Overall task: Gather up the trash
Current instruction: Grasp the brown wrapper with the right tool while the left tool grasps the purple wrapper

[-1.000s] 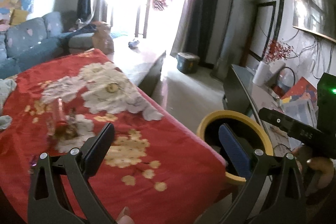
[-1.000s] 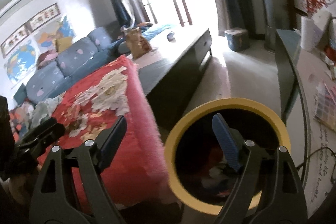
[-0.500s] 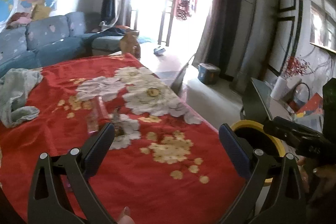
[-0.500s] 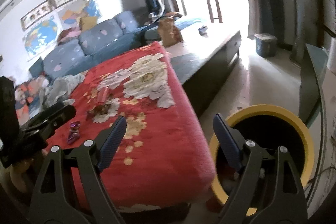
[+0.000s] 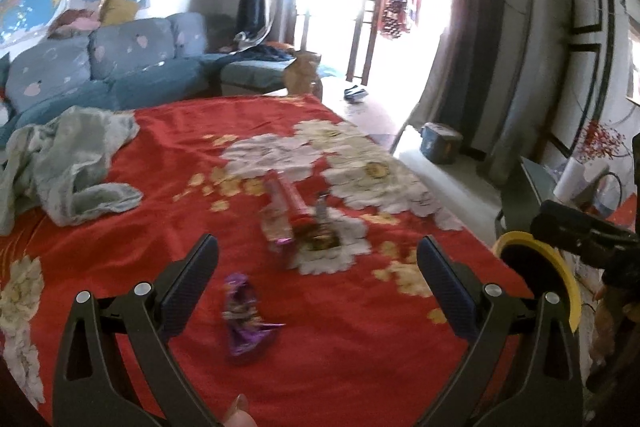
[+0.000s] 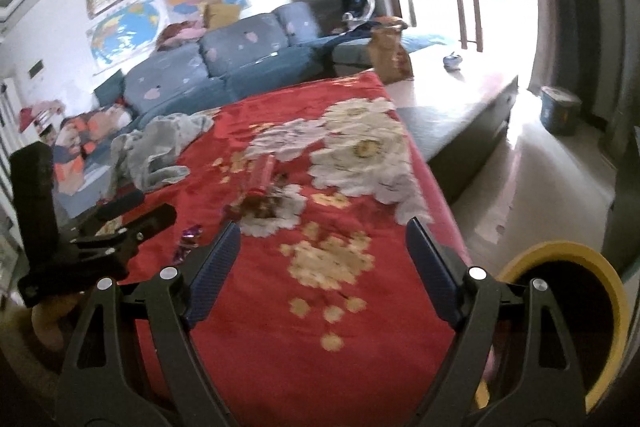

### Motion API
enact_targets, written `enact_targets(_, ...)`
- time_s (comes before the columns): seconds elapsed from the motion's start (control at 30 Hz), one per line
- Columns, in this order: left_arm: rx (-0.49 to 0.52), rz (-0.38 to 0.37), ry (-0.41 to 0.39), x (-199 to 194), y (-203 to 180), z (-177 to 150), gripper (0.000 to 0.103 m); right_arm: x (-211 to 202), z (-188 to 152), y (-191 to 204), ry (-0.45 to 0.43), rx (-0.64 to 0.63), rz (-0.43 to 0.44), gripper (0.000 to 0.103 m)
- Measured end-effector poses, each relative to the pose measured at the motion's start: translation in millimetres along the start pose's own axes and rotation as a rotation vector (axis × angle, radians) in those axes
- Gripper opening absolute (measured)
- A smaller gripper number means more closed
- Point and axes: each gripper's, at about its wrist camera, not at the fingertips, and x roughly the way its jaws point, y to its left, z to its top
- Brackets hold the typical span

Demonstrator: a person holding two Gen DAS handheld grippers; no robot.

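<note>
On the red flowered tablecloth (image 5: 168, 227) lie a purple wrapper (image 5: 244, 319), a red tube-shaped package (image 5: 290, 197) and a dark crumpled wrapper (image 5: 320, 239). My left gripper (image 5: 318, 267) is open and empty, just above the cloth with the purple wrapper between its fingers. My right gripper (image 6: 322, 253) is open and empty above the cloth's right part; the red tube (image 6: 262, 177) and purple wrapper (image 6: 188, 241) lie ahead to its left. The yellow-rimmed bin (image 6: 568, 307) stands on the floor by the table's right corner, also in the left wrist view (image 5: 540, 275).
A grey-green cloth (image 5: 68, 163) lies crumpled at the table's left. A blue sofa (image 5: 120, 67) stands behind. A low dark table (image 6: 460, 107) and a small grey bin (image 6: 560, 109) are beyond on the right. A desk with clutter (image 5: 580, 179) is at the right.
Both grippers swung left from the yellow bin toward the tabletop. The bin has shifted to the right edge of both views, and the wrappers have come into view.
</note>
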Motion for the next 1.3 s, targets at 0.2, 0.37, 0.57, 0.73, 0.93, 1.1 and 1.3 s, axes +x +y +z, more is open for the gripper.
enact_targets(0.2, -0.025, 0.022, 0.048, 2, 30, -8, 0.096, 36, 12, 24, 0.035, -0.046, 0.033, 0.076)
enact_targets(0.37, -0.048, 0.009, 0.091, 7, 51, -21, 0.096, 76, 14, 38, 0.091, -0.08, 0.035, 0.069)
enact_targets(0.57, -0.082, -0.029, 0.137, 16, 65, -36, 0.095, 124, 13, 42, 0.173, -0.056, 0.051, 0.052)
enact_targets(0.73, -0.116, -0.073, 0.174, 24, 67, -44, 0.074, 156, 15, 44, 0.223, -0.033, 0.066, 0.039)
enact_targets(0.93, -0.133, -0.104, 0.221, 35, 70, -54, 0.058, 187, 12, 44, 0.279, -0.021, 0.063, 0.029)
enact_targets(1.1, -0.134, -0.118, 0.245, 42, 68, -59, 0.049, 203, 7, 42, 0.312, -0.002, 0.083, 0.024)
enact_targets(1.3, -0.127, -0.121, 0.262, 46, 64, -63, 0.029, 200, 4, 46, 0.301, -0.014, 0.112, 0.008)
